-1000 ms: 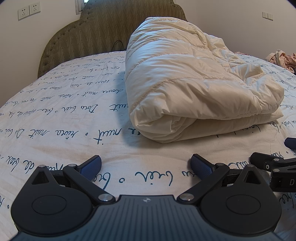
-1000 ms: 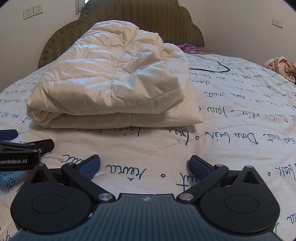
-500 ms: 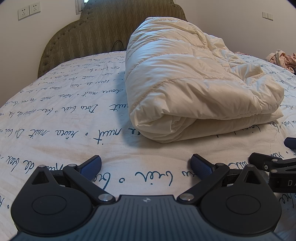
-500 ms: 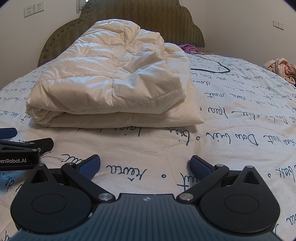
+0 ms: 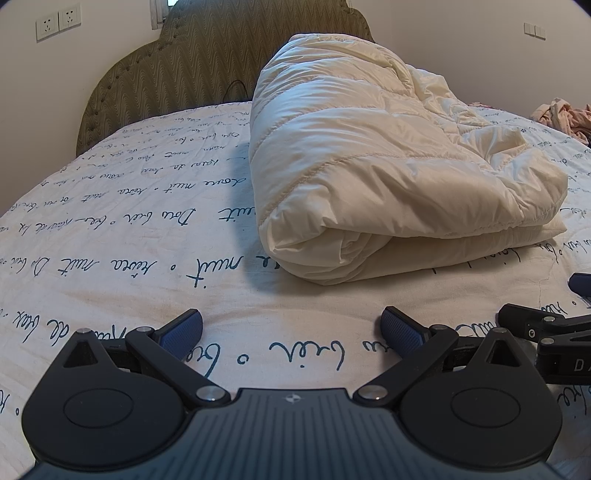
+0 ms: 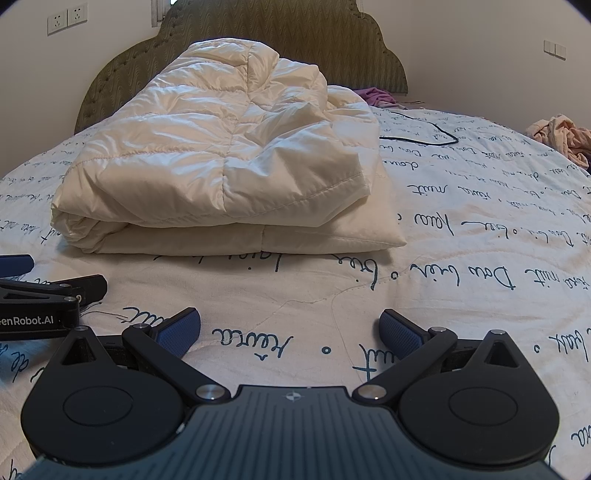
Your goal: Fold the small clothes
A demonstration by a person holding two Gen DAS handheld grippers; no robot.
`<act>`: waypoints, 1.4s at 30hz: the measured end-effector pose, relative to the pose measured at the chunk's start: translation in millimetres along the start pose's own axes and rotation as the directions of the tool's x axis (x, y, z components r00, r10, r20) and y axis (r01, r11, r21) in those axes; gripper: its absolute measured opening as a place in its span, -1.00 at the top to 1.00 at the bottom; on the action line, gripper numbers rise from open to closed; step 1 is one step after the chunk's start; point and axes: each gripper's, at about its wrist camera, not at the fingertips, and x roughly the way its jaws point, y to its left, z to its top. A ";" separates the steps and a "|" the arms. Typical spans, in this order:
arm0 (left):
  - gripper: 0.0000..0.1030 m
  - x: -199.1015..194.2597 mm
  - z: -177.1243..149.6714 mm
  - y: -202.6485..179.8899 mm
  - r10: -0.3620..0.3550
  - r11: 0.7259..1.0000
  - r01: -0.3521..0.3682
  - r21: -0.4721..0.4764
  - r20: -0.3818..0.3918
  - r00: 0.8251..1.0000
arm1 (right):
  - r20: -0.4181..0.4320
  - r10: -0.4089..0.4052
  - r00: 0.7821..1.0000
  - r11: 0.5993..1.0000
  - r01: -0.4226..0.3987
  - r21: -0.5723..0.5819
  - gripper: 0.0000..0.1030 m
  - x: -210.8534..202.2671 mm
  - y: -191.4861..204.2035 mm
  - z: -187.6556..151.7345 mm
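Observation:
A cream quilted puffer jacket (image 5: 369, 158) lies folded in a thick bundle on the bed, its rolled edge toward the left wrist view. The same folded jacket (image 6: 221, 166) fills the middle of the right wrist view, open hem toward me. My left gripper (image 5: 291, 328) rests low on the bedspread short of the jacket, open, nothing between its blue pads. My right gripper (image 6: 290, 328) sits the same way beside it, open and empty. Each gripper shows at the edge of the other's view: the right one (image 5: 554, 332), the left one (image 6: 48, 299).
The white bedspread (image 5: 110, 221) with blue handwriting print covers the bed. An olive padded headboard (image 6: 277, 33) stands behind. A black cable (image 6: 424, 136) lies right of the jacket, a purple garment (image 6: 376, 98) at the back, a pink clothes pile (image 6: 561, 136) at far right.
Almost nothing differs; the right gripper has shifted very slightly, and the jacket lies as before.

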 end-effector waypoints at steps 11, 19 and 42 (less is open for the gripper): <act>-1.00 -2.3 4.6 2.5 -0.008 1.000 0.008 -0.001 -0.017 1.000 | 0.006 -0.020 1.000 0.999 0.020 0.030 -0.99 -5.5 1.1 1.6; -1.00 -6.4 10.8 11.8 -0.004 0.998 0.000 -0.068 -0.059 0.998 | -0.006 0.029 1.000 0.995 -0.028 0.097 -1.00 -19.4 -3.0 6.6; -1.00 -7.5 13.9 14.2 0.021 0.999 -0.023 -0.041 -0.054 0.998 | -0.012 0.022 1.000 1.000 -0.022 0.005 -1.00 -16.3 16.3 12.3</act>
